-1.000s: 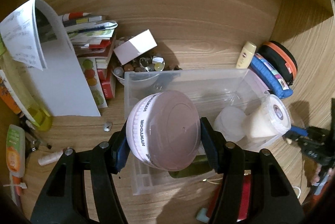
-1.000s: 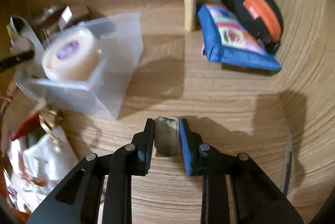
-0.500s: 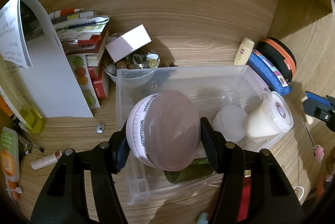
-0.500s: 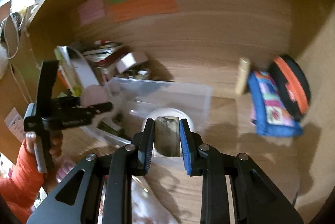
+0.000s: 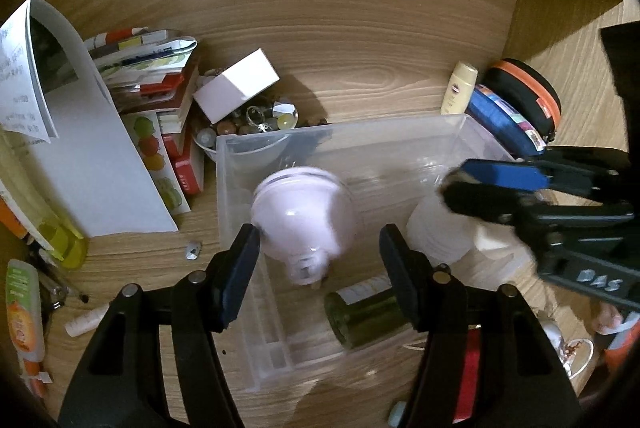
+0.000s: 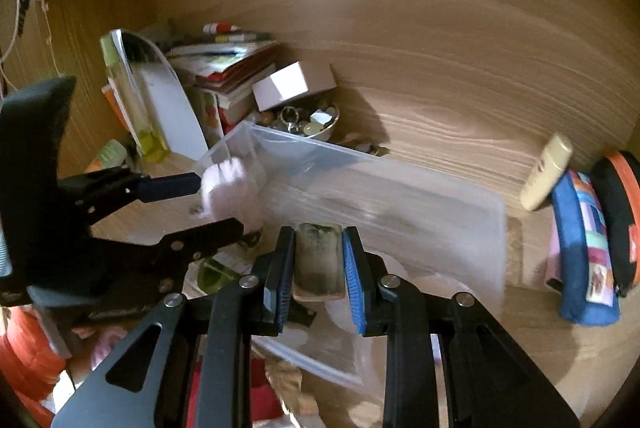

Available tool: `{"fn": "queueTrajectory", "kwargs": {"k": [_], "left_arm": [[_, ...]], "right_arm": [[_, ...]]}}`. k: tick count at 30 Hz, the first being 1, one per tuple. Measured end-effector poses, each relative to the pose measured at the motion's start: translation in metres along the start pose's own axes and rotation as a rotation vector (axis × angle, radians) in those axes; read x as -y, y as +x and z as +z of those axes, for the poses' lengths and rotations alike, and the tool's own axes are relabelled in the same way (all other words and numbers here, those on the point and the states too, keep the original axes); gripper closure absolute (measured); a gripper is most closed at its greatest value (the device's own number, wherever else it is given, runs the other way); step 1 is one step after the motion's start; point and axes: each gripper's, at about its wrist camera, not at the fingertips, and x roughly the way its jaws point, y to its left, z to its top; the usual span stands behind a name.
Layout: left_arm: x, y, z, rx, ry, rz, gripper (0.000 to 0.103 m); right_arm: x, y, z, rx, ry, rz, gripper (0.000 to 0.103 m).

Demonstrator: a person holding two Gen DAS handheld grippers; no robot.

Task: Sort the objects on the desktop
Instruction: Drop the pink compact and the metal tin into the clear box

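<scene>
My left gripper [image 5: 320, 256] stands open over the clear plastic bin [image 5: 340, 130]. A pink round jar [image 5: 304, 216] is blurred just beyond its pads, free of them, inside the bin. The right wrist view shows the same pink jar [image 6: 226, 188] at the left gripper's fingertips. My right gripper [image 6: 319, 260] is shut on a small grey-green block [image 6: 319, 268] above the bin's [image 6: 400, 180] near side. In the left wrist view the right gripper [image 5: 500, 188] hangs over a white jar [image 5: 436, 232]. A green bottle [image 5: 360, 312] lies at the bin's near end.
Left of the bin are a curled paper [image 5: 80, 148], stacked booklets [image 5: 160, 84] and a white box [image 5: 236, 84] on a bowl of trinkets [image 5: 260, 120]. At the right stand a cream tube [image 5: 460, 88], a blue pouch [image 5: 504, 124] and a black-orange case [image 5: 528, 92]. Small items litter the near left.
The pink jar has left the left gripper's pads and dropped toward the bin floor. The right gripper has carried its block leftwards, from the bare desk to over the bin beside the left gripper.
</scene>
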Motion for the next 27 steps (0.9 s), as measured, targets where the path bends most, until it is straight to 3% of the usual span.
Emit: {"fn": "queueTrajectory", "kwargs": {"k": [9, 18, 21, 23, 27], "left_arm": [[-0.004, -0.007, 0.001, 0.008, -0.015, -0.029, 0.04], [-0.005, -0.011, 0.002, 0.021, -0.014, -0.035, 0.036], [-0.004, -0.017, 0.0, 0.041, -0.013, -0.023, 0.034], [-0.004, -0.023, -0.001, 0.053, -0.014, -0.023, 0.032], [-0.002, -0.039, -0.005, 0.074, 0.008, -0.007, 0.028]], "right_arm": [[-0.011, 0.024, 0.006, -0.049, -0.049, -0.028, 0.081], [-0.014, 0.014, 0.007, -0.039, -0.051, -0.039, 0.081], [-0.013, 0.001, 0.005, -0.025, -0.039, -0.045, 0.072], [-0.014, -0.01, 0.002, -0.007, -0.039, -0.057, 0.058], [-0.015, -0.039, -0.007, 0.051, -0.048, -0.083, 0.044]]}}
